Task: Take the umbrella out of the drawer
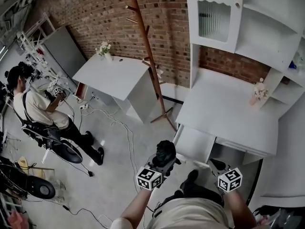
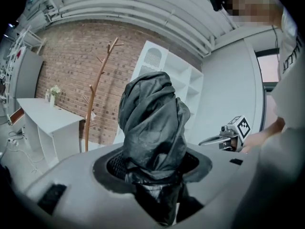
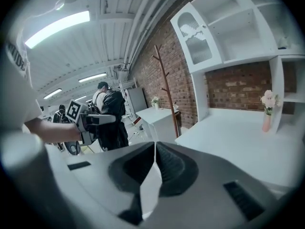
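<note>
Grips the umbrella (image 2: 152, 123) in the left gripper (image 2: 152, 175), outside the open drawer (image 1: 193, 144) at its front left corner, long axis pointing straight out along the jaws. Holds the right gripper (image 3: 153, 168) clenched empty, by the drawer's front right.

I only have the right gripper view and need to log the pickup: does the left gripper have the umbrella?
Observer: Yes. In the left gripper view, the left gripper is closed on the black folded umbrella.
Operator: Is the drawer open?
Observer: The head view shows the drawer pulled out from under the white desk.
Operator: Anything inside it?
Observer: What shows of its inside is bare white. The umbrella sits off its left corner, not in it.
</note>
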`<control>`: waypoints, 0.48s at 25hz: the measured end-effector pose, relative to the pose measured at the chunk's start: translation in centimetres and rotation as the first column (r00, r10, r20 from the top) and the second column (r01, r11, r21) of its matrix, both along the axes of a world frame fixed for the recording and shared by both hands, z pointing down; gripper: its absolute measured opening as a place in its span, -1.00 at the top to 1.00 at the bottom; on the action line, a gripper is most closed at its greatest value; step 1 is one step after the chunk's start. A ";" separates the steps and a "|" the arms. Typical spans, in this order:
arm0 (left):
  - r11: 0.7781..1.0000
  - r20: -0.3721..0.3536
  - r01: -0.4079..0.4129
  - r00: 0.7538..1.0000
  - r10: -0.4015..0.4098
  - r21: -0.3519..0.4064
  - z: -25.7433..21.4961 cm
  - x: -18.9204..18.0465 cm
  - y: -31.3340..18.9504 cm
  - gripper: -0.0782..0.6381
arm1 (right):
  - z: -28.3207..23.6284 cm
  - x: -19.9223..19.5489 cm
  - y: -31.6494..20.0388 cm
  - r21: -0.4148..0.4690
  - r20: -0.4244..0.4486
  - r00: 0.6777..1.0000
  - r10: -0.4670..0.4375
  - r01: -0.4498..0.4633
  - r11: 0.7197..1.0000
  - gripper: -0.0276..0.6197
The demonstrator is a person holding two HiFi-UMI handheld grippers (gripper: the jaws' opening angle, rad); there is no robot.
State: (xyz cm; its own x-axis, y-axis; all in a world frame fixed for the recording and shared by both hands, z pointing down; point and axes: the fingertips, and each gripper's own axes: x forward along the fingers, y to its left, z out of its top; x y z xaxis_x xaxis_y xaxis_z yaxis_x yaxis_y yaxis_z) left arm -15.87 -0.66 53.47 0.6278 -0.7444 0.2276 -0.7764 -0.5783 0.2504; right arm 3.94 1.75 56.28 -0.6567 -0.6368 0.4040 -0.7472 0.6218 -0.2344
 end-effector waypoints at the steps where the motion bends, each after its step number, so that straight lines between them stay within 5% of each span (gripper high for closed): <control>1: 1.000 -0.004 0.010 1.000 -0.010 0.009 -0.4 -0.3 0.6 0.08 | -0.4 0.0 0.4 0.006 0.003 1.000 0.000 0.000 1.000 0.82; 12: 0.995 -0.068 0.103 0.992 -0.103 -0.002 -0.7 -1.9 6.6 0.09 | -1.4 2.3 6.0 0.021 0.007 1.000 0.019 -0.019 1.000 0.82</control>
State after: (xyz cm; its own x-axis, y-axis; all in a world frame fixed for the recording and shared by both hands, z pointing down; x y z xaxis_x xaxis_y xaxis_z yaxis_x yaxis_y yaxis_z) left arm -17.73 5.98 52.74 0.5618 -0.8062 0.1855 -0.8131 -0.4967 0.3037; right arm 6.20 7.70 54.83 -0.6471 -0.6576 0.3857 -0.7574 0.6122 -0.2270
